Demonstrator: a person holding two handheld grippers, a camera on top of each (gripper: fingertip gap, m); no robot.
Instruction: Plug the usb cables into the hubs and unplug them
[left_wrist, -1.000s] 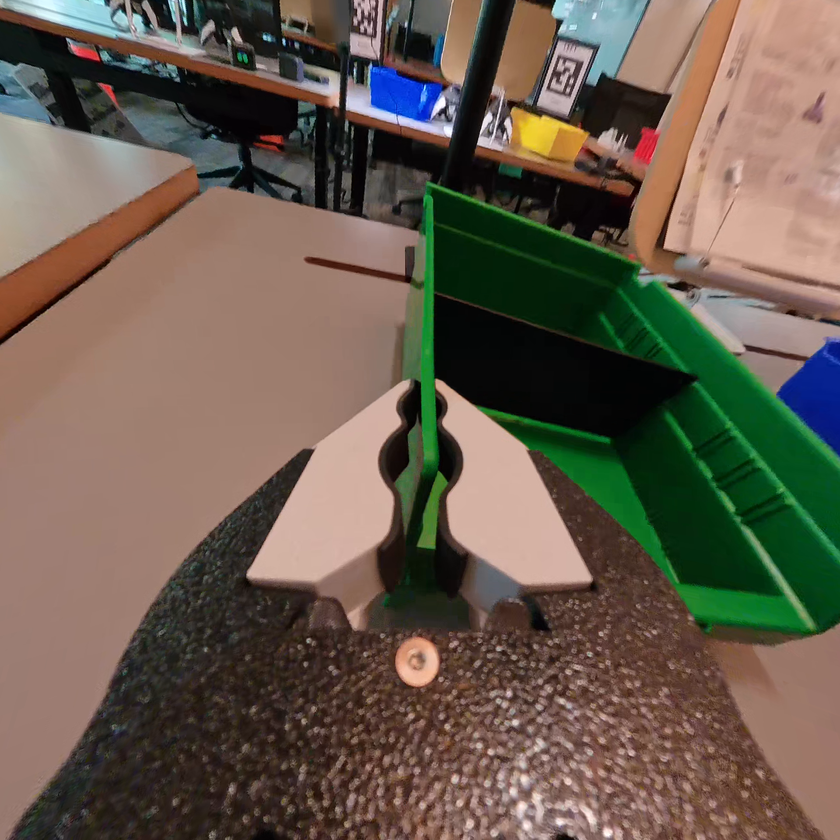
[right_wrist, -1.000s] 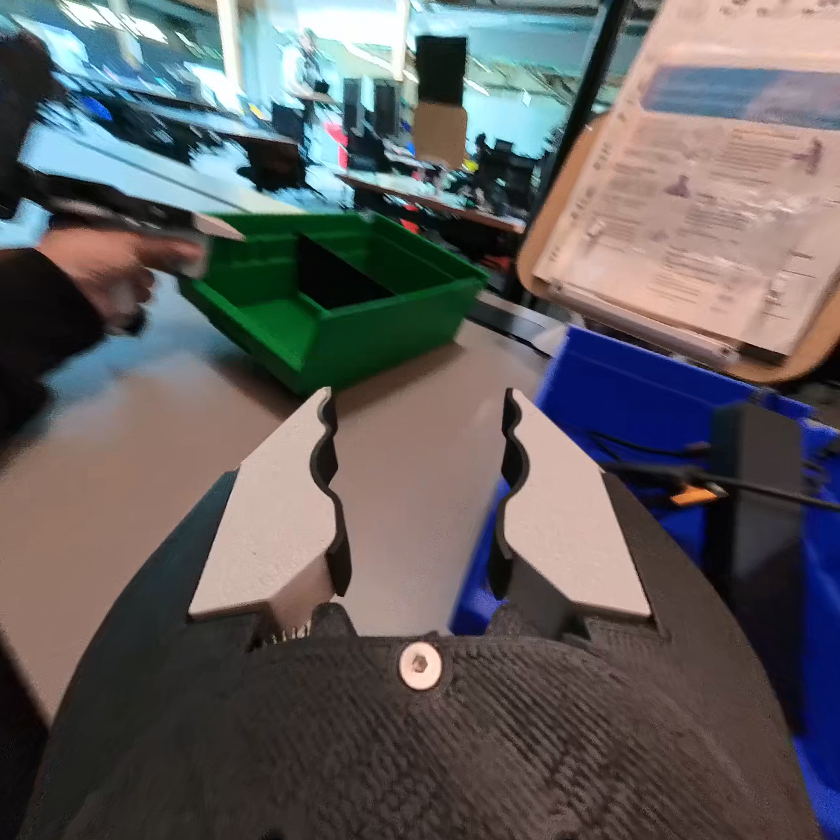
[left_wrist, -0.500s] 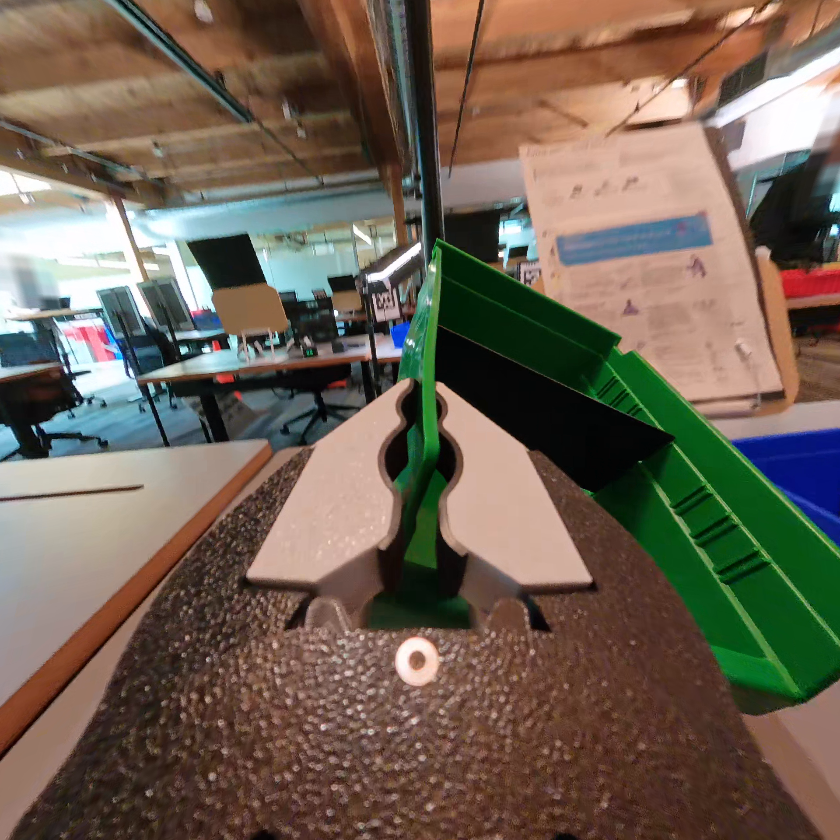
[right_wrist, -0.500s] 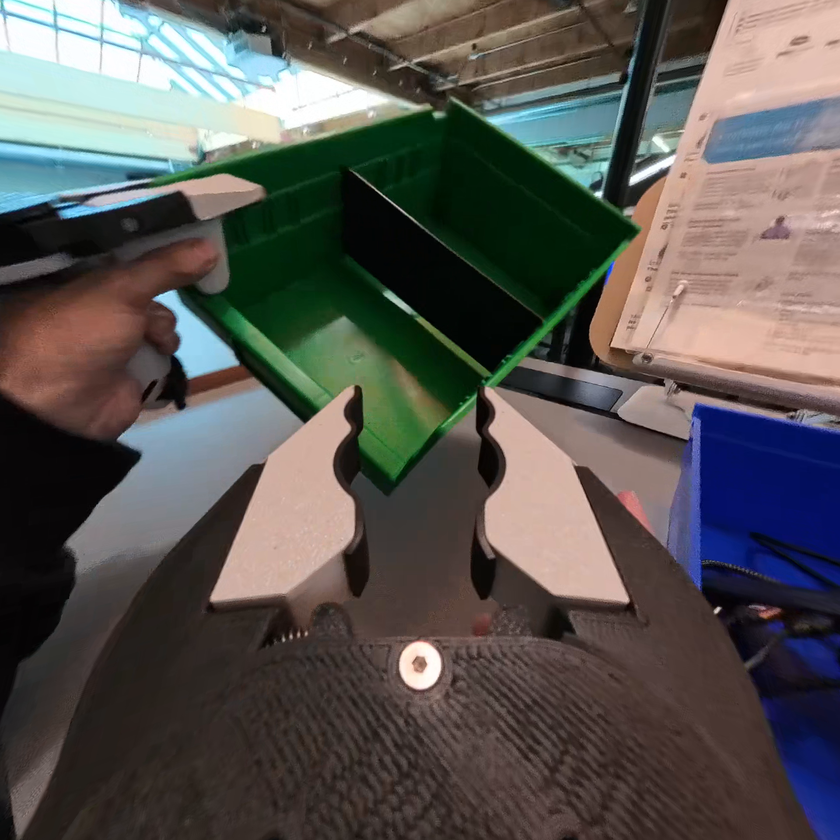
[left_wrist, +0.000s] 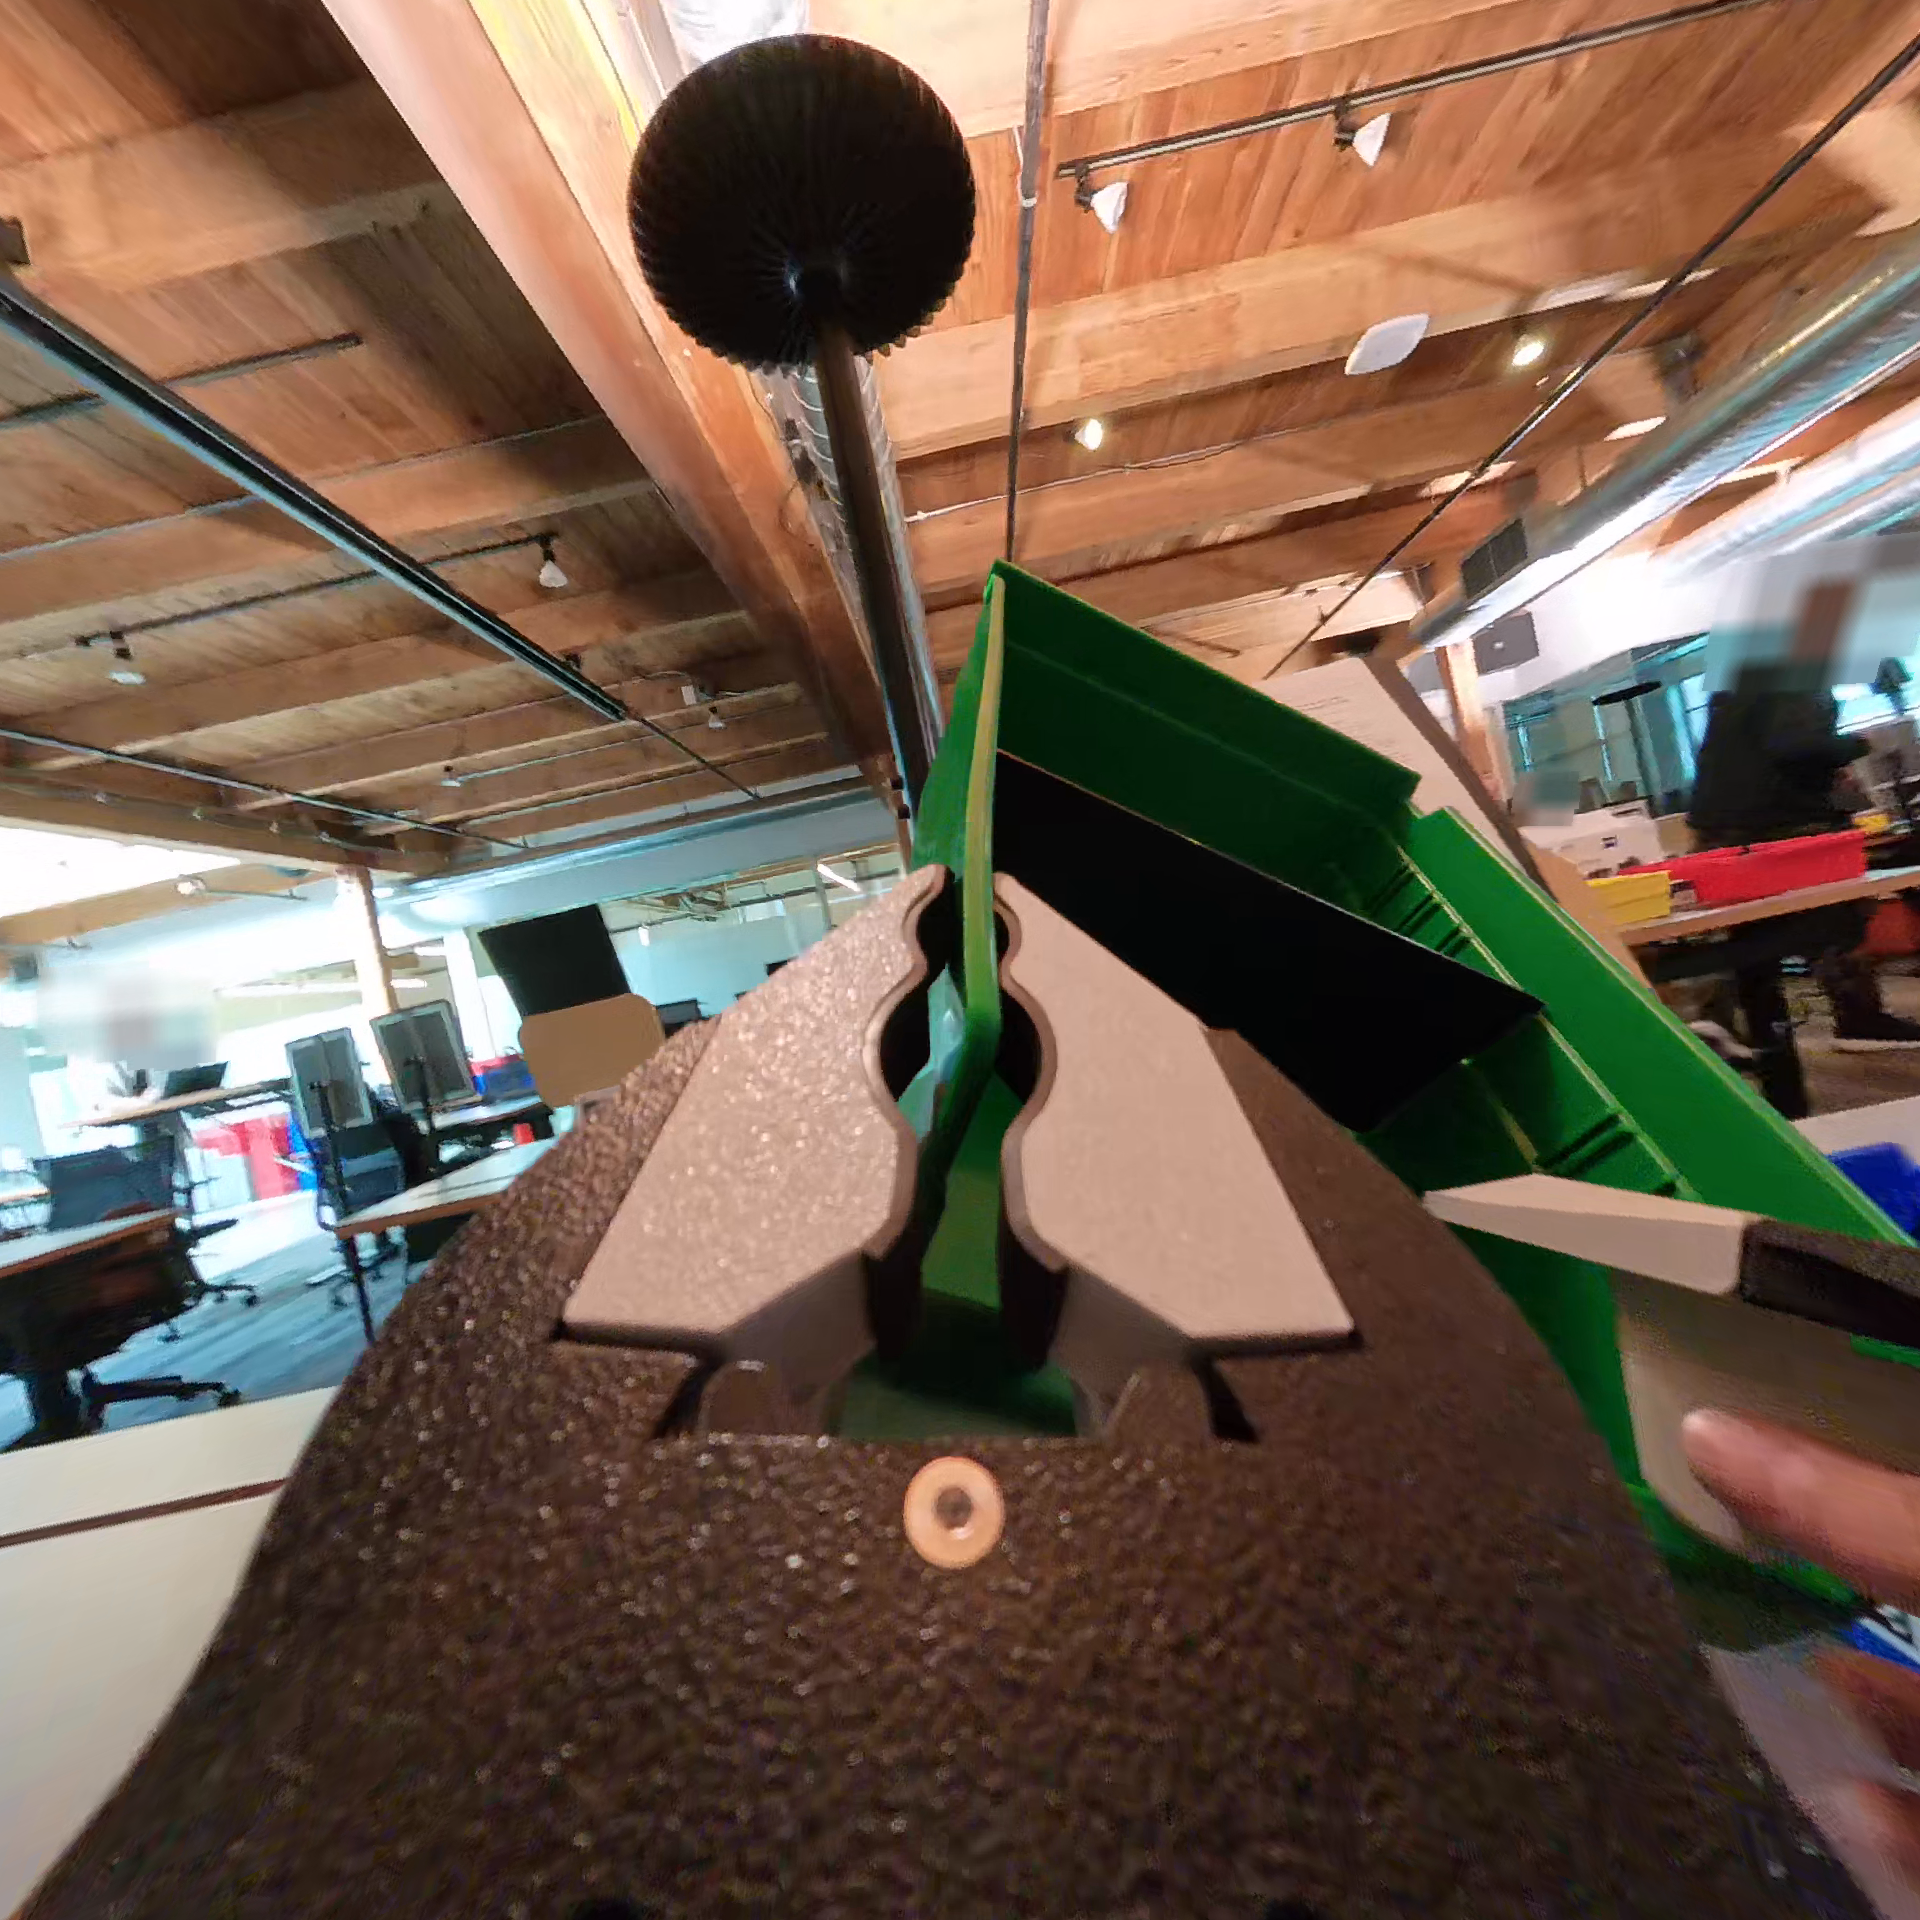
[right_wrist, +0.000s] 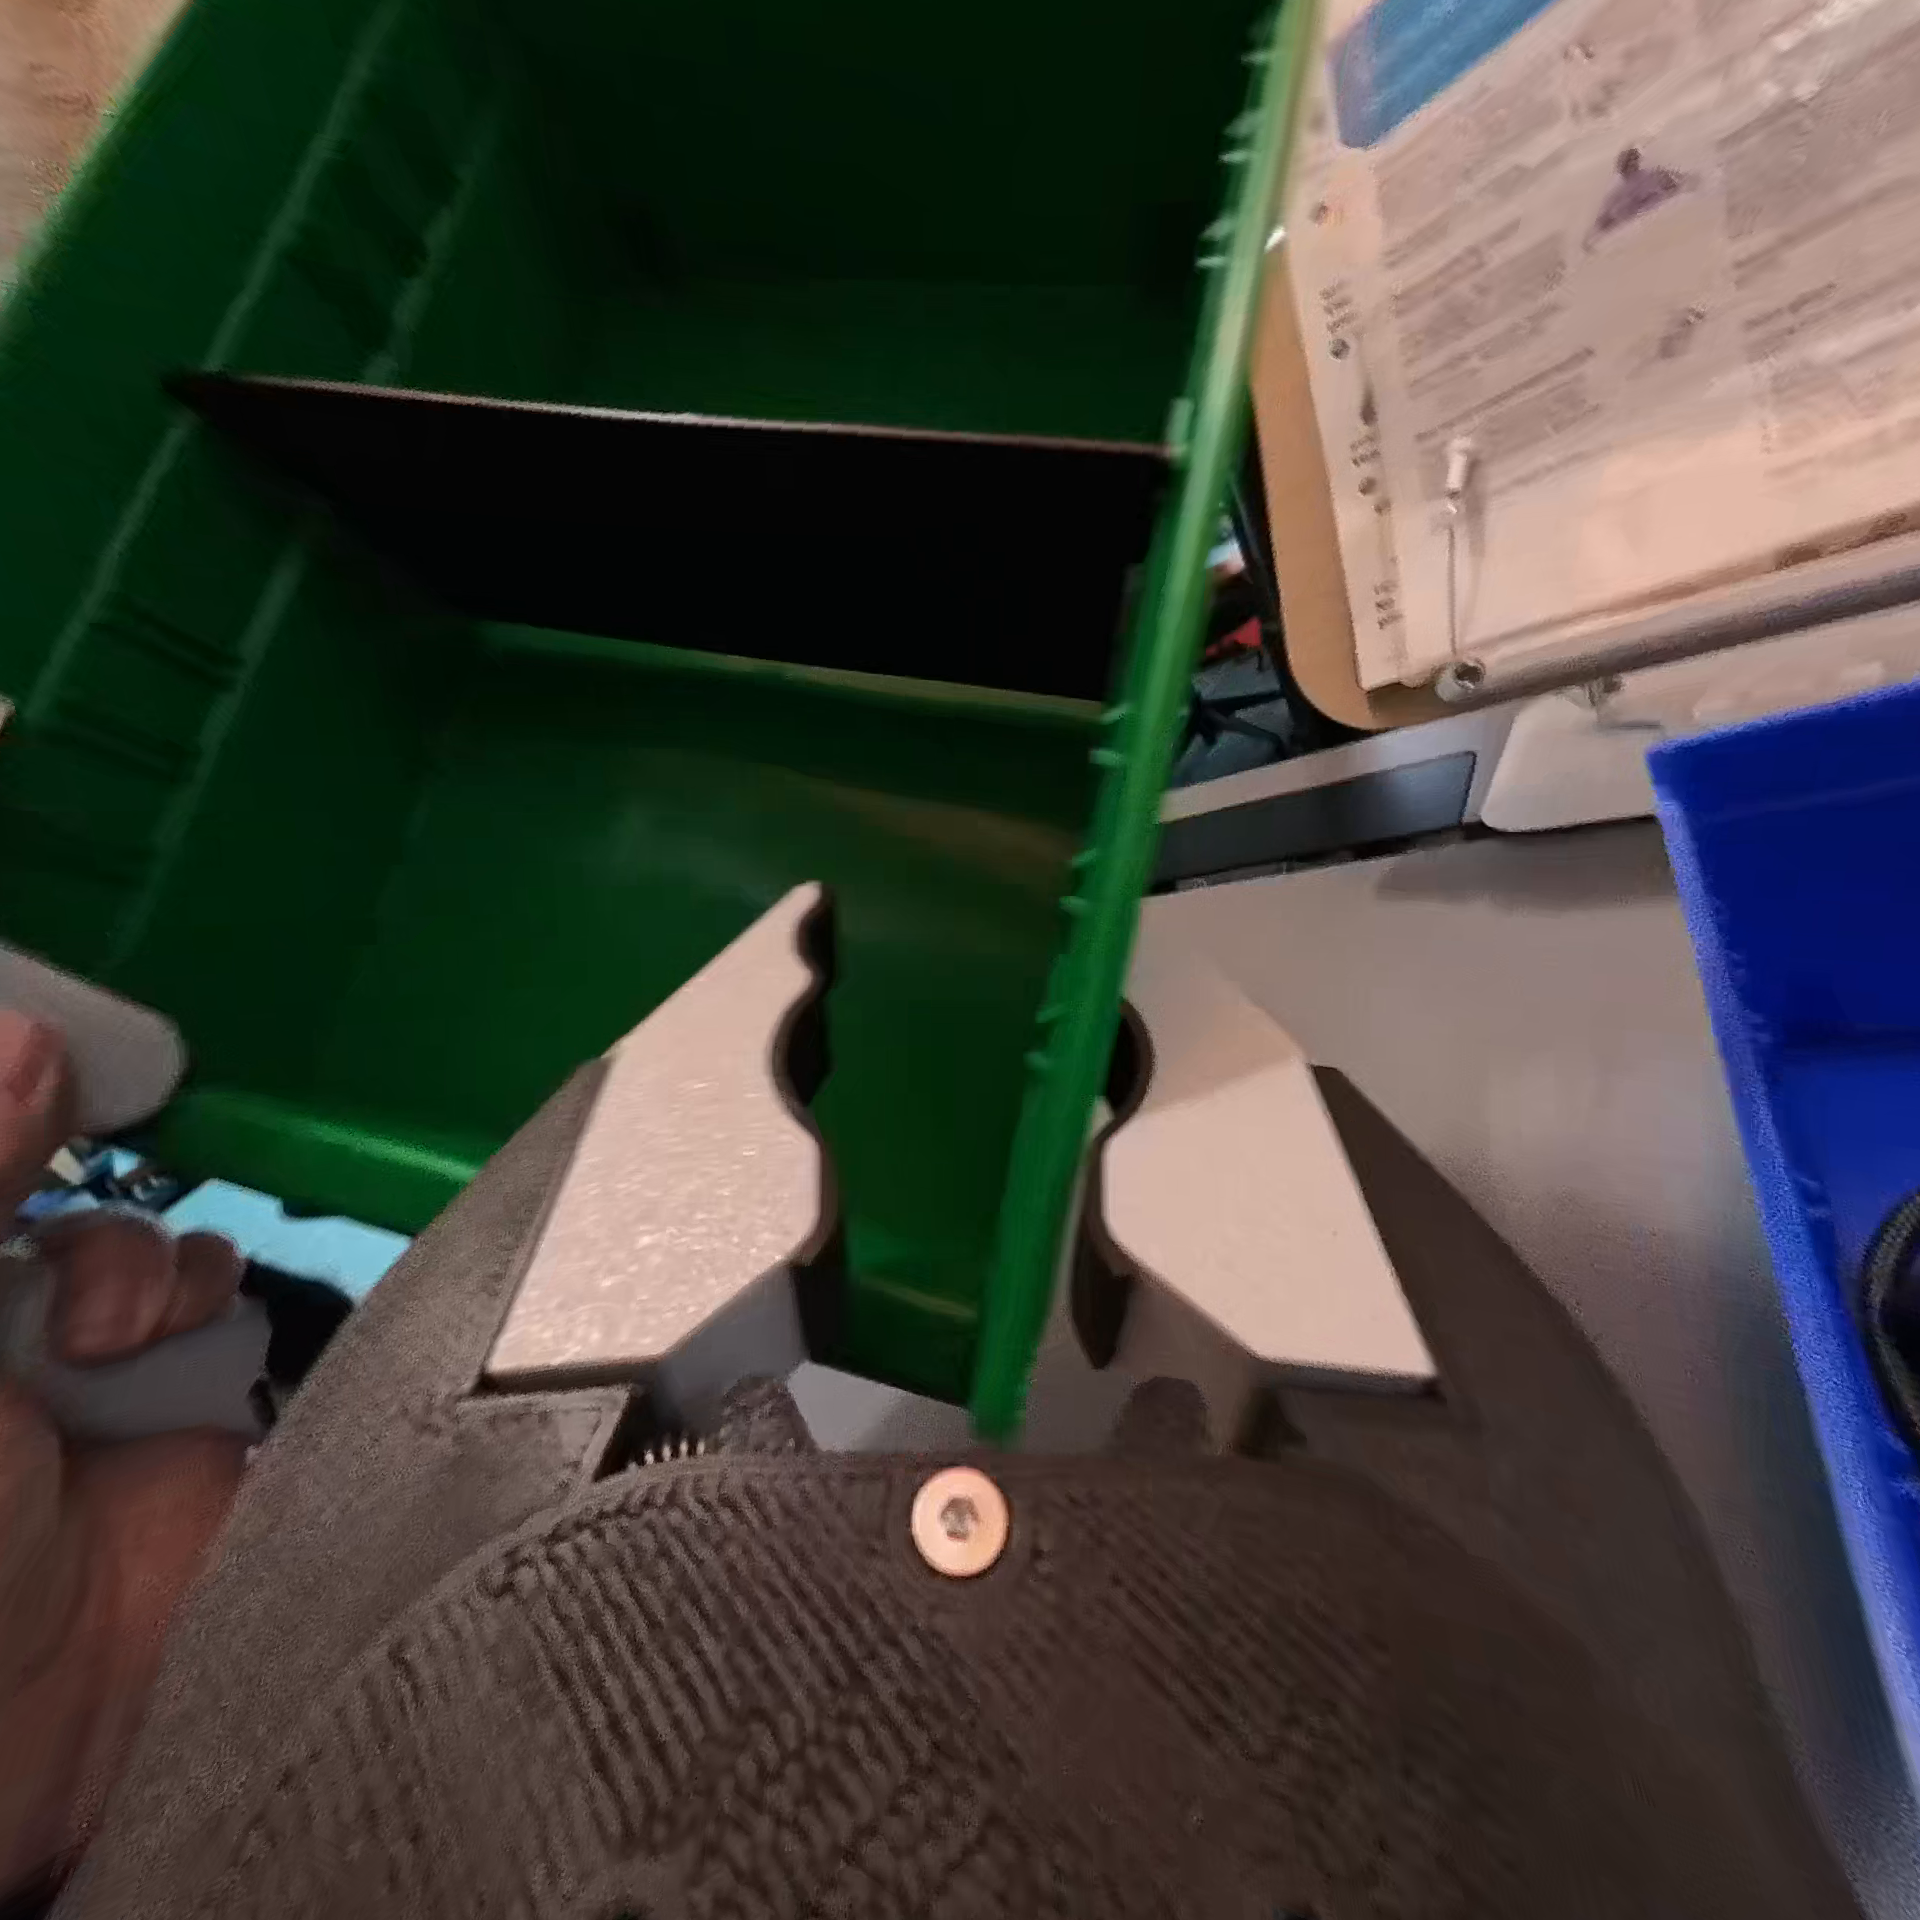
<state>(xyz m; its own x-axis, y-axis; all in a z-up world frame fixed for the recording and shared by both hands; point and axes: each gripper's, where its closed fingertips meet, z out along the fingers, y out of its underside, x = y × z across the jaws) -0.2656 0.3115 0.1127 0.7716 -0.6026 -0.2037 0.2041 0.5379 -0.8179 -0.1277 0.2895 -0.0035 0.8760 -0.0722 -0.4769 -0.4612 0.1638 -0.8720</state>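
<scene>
My left gripper (left_wrist: 971, 883) is shut on one side wall of an empty green bin (left_wrist: 1247, 748) and holds it off the table, tilted up toward the ceiling. A black divider (left_wrist: 1226, 966) crosses the bin. My right gripper (right_wrist: 977, 997) is open, its fingers astride the bin's opposite wall (right_wrist: 1122, 831), which lies close to the right finger. The bin's inside (right_wrist: 623, 831) and divider (right_wrist: 727, 540) fill the right wrist view. One right finger (left_wrist: 1579, 1236) shows in the left wrist view. No USB cable or hub is clearly visible.
A blue bin (right_wrist: 1787, 935) stands on the grey table (right_wrist: 1455, 987) at the right, something dark at its edge (right_wrist: 1896, 1320). A board with clipped papers (right_wrist: 1610, 364) stands behind. A black pole with a round top (left_wrist: 800, 197) rises behind the green bin. A hand (right_wrist: 94, 1351) holds the left gripper.
The left gripper has lifted the green bin off the table and tilted it upward. The right gripper has moved in from the blue bin and now straddles the green bin's far wall.
</scene>
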